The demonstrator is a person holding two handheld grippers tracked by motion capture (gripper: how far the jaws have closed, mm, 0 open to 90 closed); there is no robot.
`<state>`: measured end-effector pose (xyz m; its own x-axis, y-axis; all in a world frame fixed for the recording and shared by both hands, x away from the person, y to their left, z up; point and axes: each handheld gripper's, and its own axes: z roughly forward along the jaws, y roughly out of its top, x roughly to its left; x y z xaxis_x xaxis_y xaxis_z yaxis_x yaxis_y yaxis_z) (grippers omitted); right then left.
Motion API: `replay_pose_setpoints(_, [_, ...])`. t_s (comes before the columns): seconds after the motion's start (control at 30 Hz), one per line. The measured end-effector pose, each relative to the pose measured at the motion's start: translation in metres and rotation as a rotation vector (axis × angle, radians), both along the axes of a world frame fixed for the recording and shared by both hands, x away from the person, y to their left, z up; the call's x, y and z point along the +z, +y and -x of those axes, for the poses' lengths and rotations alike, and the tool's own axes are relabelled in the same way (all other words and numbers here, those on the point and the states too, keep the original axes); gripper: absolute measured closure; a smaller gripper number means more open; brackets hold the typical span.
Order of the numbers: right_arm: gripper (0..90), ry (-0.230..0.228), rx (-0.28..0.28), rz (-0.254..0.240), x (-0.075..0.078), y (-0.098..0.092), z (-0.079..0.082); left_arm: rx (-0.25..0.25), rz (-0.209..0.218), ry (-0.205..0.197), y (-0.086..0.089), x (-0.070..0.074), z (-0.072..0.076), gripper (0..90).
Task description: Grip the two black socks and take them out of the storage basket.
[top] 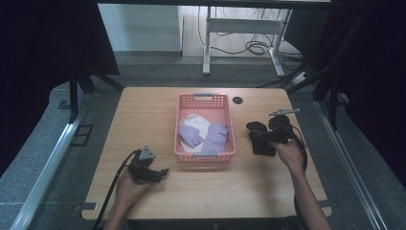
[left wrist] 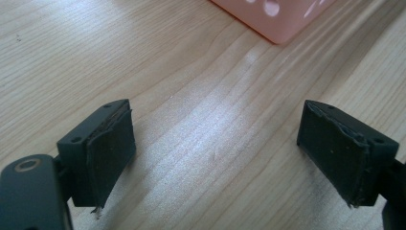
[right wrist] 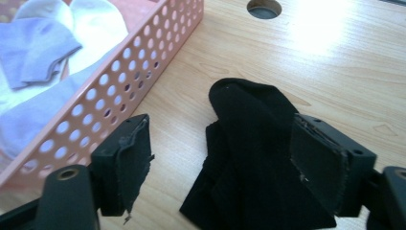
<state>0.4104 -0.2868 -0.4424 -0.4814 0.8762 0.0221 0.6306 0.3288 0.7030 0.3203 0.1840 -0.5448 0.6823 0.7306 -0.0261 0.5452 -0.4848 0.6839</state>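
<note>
Right gripper (right wrist: 220, 163) open, jaws spread over the black sock (right wrist: 253, 158) lying on the table (right wrist: 335, 72), not pinching it; pink basket (right wrist: 119, 91) sits to its left. Left gripper (left wrist: 215, 153) open, nothing between jaws.

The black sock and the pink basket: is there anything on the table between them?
No. In the right gripper view, bare wood separates the black sock from the pink basket; the high view shows that too.

Bare wood lies open in front of the pink basket (top: 205, 154) and left of it, while the black socks (top: 261, 136) block its right side.
</note>
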Motion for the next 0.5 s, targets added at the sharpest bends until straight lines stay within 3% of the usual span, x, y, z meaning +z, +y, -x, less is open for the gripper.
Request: replay_pose_setpoints(0.5, [14.4, -0.015, 0.006, 0.001, 0.003, -0.010, 0.028, 0.000, 0.000, 0.000, 0.000, 0.000, 0.000, 12.7])
